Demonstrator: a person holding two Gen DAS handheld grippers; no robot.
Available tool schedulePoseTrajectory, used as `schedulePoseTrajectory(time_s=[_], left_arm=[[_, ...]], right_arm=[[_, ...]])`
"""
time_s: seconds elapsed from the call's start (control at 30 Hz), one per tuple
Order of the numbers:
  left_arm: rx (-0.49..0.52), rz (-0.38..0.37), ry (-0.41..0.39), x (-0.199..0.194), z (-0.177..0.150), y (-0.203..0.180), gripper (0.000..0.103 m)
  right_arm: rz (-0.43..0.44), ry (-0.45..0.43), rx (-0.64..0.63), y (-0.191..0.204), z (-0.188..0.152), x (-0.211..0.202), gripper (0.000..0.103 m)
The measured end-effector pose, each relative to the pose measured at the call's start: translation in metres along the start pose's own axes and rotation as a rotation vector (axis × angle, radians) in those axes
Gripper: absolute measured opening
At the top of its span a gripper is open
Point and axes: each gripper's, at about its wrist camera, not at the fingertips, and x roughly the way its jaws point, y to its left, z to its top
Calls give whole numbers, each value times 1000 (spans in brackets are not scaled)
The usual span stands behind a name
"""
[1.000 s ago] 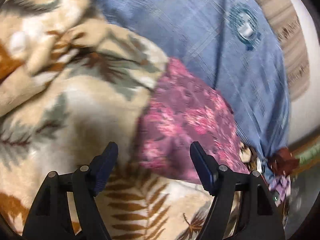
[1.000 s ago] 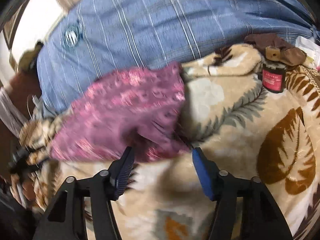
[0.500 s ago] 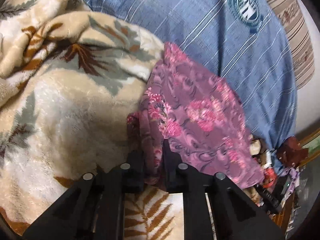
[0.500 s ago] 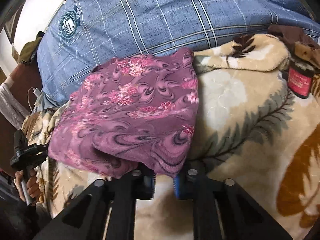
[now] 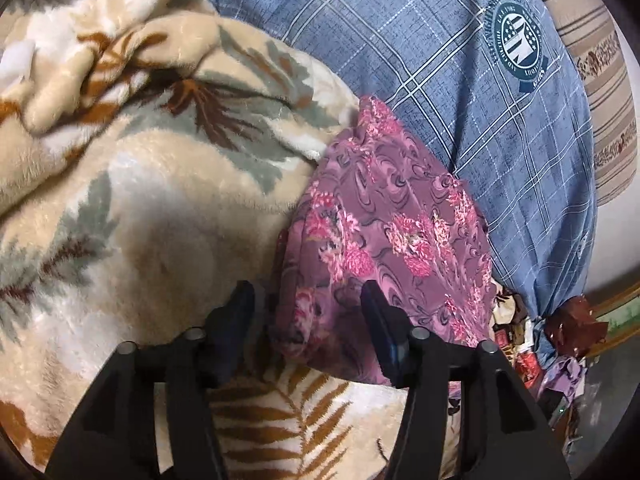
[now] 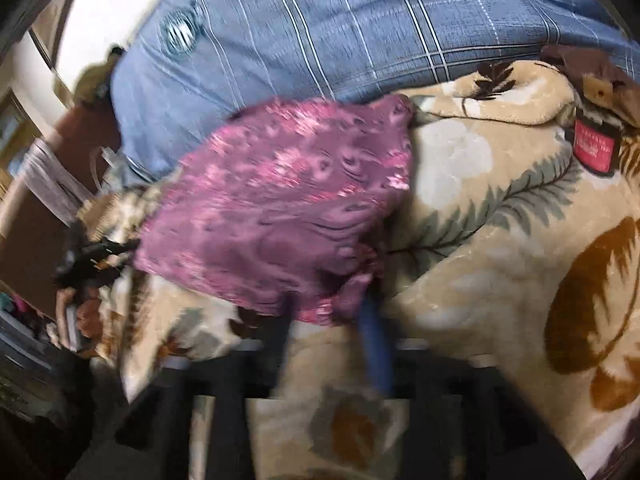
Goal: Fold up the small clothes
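a: what are we looking at?

b: we see a small purple floral garment (image 5: pixel 384 248), folded into a thick, rounded bundle. the fabric is plum with dark swirls and bright pink flower clusters. layered edges show along its near left side.

a: where does it lie?

b: on a beige fleece blanket (image 5: pixel 132 208) printed with grey-green and rust fern leaves. its far edge rests against a blue plaid pillow (image 5: pixel 460 80) that carries a round teal crest.

a: and our left gripper (image 5: pixel 308 312)?

b: its jaws stand apart, one on each side of the garment's near left corner, clamping nothing.

a: the right gripper (image 6: pixel 328 328)?

b: that view is smeared with motion. we make out a blue finger pad (image 6: pixel 374 344) right at the garment's near hem, with cloth bunched in front of it, but we cannot tell whether the jaws are closed on the fabric or parted.

a: anything else?

b: in the right view, a small jar with a red label (image 6: pixel 594 146) sits on the blanket at the far right, well apart from the garment.
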Motion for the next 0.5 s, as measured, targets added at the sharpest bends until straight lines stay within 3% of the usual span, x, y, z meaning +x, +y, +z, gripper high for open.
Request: schedulePoseTrajectory(time_s=[0.07, 0.13, 0.2, 0.23, 0.27, 0.3, 0.4, 0.5], left_arm=[[7, -6, 28, 6, -1, -2, 54], [12, -3, 7, 8, -4, -6, 60], [10, -15, -10, 10, -5, -9, 61], [22, -5, -18, 12, -6, -12, 57], [45, 20, -26, 14, -7, -15, 43], [63, 35, -27, 16, -8, -17, 16], [22, -16, -14, 14, -6, -8, 13], [-26, -80, 11, -12, -9, -2, 11]], right_arm=[[-35, -29, -14, 3, 5, 3, 58], [-12, -29, 10, 2, 9, 14, 58], [-48, -2, 3, 4, 11, 29, 57], [-72, 12, -15, 5, 10, 37, 39], [-77, 23, -21, 6, 10, 40, 23], [-67, 27, -19, 7, 9, 40, 11], [-92, 16, -30, 15, 7, 27, 8], [-85, 6, -4, 21, -2, -2, 6]])
